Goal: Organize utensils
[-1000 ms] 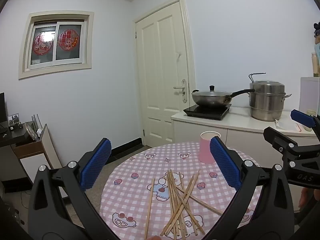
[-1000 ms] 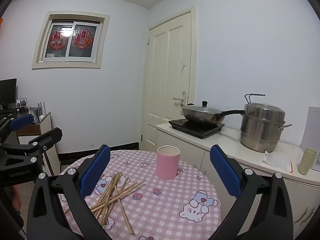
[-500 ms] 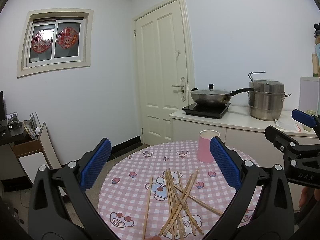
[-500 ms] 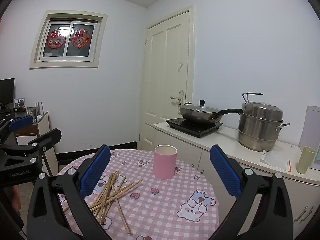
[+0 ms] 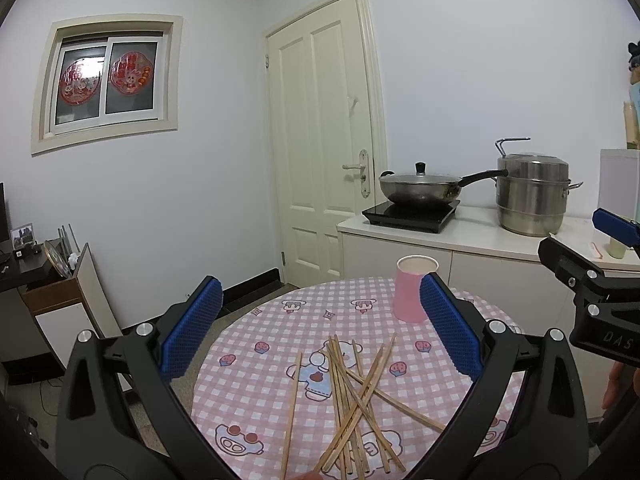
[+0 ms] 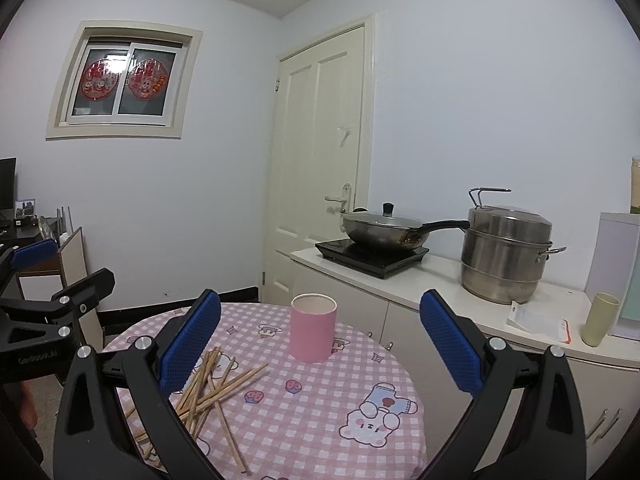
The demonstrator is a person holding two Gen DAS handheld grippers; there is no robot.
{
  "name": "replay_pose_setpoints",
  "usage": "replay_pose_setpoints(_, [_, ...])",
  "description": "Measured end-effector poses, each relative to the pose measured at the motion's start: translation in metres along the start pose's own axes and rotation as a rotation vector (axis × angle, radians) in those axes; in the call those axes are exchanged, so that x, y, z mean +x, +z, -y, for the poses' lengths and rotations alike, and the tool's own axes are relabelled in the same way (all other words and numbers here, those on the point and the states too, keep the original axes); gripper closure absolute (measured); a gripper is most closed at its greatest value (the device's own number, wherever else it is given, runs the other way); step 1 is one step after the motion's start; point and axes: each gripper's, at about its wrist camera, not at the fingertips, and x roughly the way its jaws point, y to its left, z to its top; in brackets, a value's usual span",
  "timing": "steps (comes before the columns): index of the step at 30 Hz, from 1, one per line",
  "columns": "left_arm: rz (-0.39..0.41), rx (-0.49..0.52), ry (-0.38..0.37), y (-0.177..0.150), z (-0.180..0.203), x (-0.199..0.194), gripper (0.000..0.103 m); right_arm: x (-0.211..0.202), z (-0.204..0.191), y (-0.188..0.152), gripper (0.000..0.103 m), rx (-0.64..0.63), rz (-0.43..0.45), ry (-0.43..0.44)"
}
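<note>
Several wooden chopsticks lie in a loose crossed pile on a round table with a pink checked cloth. One chopstick lies apart to the left. A pink cup stands upright behind the pile; it also shows in the right wrist view, with the pile at its lower left. My left gripper is open and empty, held above the pile. My right gripper is open and empty, held above the table in front of the cup.
A counter behind the table holds an induction hob with a lidded wok, a steel steamer pot, a paper and a pale green cup. A door stands at the back. A low cabinet is at the left.
Both grippers have drifted slightly, so the table and cup sit a little lower and further left in both views. Both grippers stay open and empty. The chopsticks have not moved.
</note>
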Motion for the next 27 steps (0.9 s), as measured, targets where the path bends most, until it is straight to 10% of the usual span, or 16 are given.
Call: replay_pose_setpoints(27, [-0.037, -0.003, 0.001, -0.001, 0.000, 0.015, 0.006, 0.015, -0.001, -0.003, 0.007, -0.008, -0.023, -0.014])
